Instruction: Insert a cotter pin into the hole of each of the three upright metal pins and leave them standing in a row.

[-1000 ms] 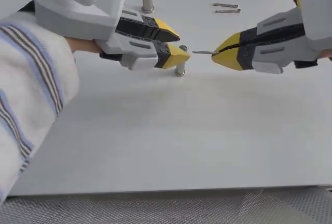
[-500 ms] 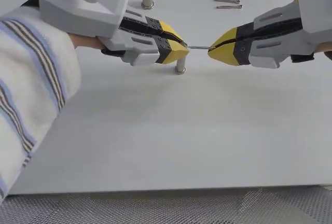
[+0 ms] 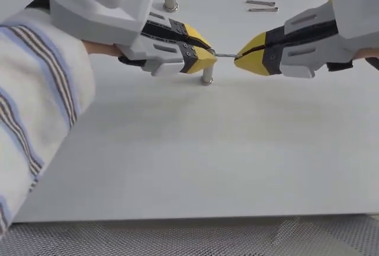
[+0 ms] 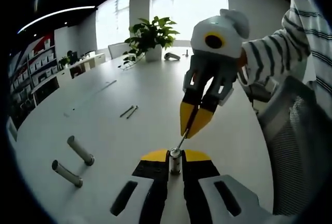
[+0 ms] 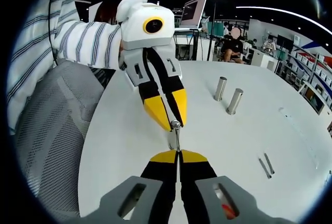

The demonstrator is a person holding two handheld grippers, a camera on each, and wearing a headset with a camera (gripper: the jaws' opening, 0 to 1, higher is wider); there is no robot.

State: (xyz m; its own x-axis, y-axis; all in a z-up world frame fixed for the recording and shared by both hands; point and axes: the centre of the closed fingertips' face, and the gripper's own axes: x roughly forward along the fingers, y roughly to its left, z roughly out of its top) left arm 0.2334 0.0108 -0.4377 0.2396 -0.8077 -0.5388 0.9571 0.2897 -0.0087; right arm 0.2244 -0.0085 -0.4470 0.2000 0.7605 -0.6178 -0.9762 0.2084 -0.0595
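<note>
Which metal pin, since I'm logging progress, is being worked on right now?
The metal pin clamped between the left gripper's jaws, where the right gripper's cotter pin meets its top. The other two pins stand free, farther off.

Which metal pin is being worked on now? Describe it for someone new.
On the white table, find where two yellow jaw tips nearly meet. The pin stands there, clamped by the left hand-held gripper, while the right hand-held gripper holds a cotter pin at its top. The other two pins stand free, farther away.
</note>
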